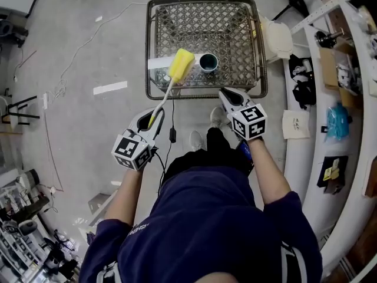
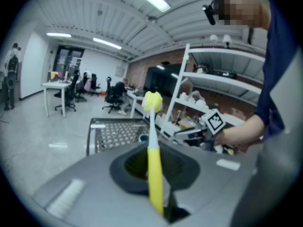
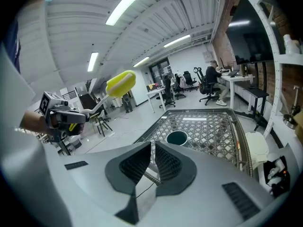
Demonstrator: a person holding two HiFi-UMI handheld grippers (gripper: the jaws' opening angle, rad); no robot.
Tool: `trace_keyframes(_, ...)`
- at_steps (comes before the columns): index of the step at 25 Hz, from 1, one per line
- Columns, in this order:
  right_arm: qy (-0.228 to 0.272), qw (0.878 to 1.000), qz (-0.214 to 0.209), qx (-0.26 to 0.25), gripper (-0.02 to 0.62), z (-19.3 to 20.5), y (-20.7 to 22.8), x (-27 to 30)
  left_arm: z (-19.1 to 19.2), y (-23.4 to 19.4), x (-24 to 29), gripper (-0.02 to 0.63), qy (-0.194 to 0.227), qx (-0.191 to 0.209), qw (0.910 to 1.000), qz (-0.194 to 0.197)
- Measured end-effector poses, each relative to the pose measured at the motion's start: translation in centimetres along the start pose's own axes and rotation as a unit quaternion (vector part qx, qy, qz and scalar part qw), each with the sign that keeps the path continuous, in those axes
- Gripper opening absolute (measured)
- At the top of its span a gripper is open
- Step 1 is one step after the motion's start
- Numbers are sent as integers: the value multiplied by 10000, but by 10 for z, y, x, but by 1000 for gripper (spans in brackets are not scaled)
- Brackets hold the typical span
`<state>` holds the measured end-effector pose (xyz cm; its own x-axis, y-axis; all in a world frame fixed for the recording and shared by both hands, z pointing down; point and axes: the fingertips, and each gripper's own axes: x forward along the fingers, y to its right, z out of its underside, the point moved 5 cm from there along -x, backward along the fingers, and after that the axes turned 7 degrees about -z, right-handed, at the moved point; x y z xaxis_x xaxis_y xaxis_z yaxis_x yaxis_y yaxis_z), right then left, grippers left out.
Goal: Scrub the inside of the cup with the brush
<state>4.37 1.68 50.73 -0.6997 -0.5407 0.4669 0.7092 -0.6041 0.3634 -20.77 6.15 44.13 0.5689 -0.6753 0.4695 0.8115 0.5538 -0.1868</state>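
A dark blue-green cup (image 1: 208,62) stands upright on the lattice-top table (image 1: 159,40), near its front edge; the right gripper view shows the cup (image 3: 177,137) just beyond the jaws. My left gripper (image 1: 151,122) is shut on the yellow handle of a brush (image 1: 171,82), whose yellow sponge head (image 1: 181,64) sticks out over the table, left of the cup. In the left gripper view the brush (image 2: 154,145) rises between the jaws. My right gripper (image 1: 227,96) is shut and empty, at the table's front edge, short of the cup.
A white curved shelf unit (image 1: 347,128) with small items runs along the right. A white object (image 1: 277,39) hangs at the table's right side. Cables (image 1: 76,52) trail over the grey floor to the left. The person's feet (image 1: 203,131) stand just before the table.
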Motion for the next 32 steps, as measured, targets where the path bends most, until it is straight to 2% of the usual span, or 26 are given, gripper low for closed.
trace_keyframes(3, -207, 9995, -239, -20, 16, 6, 21, 17, 0, -3, 15, 28, -159, -76, 9998, -109)
trace_keyframes(5, -385, 9983, -438, -11, 105, 13, 35, 29, 2, -4, 23, 28, -274, -150, 9993, -217)
trace_keyframes(6, -466, 9975, -522, -16, 127, 16, 42, 34, 3, -4, 28, 28, -322, -177, 9990, -273)
trace_keyframes(11, -789, 9929, -864, -203, 211, 36, 69, 59, 6, -2, 43, 28, -456, -308, 9970, -541)
trace_keyframes(15, -869, 9904, -937, -530, 271, 46, 84, 85, 7, 0, 49, 28, -533, -377, 9955, -686)
trace_keyframes(20, -951, 9845, -926, -1148, 296, 56, 94, 107, 13, 3, 52, 28, -719, -467, 9935, -743)
trace_keyframes(24, -857, 9785, -736, -1725, 298, 57, 101, 123, 16, -2, 55, 28, -782, -555, 9923, -780)
trace_keyframes(28, -478, 9771, -606, -1981, 325, 54, 98, 132, 22, -7, 56, 28, -874, -514, 9918, -775)
trace_keyframes(32, -266, 9773, -676, -1992, 343, 57, 96, 146, 25, -16, 62, 28, -872, -510, 9920, -763)
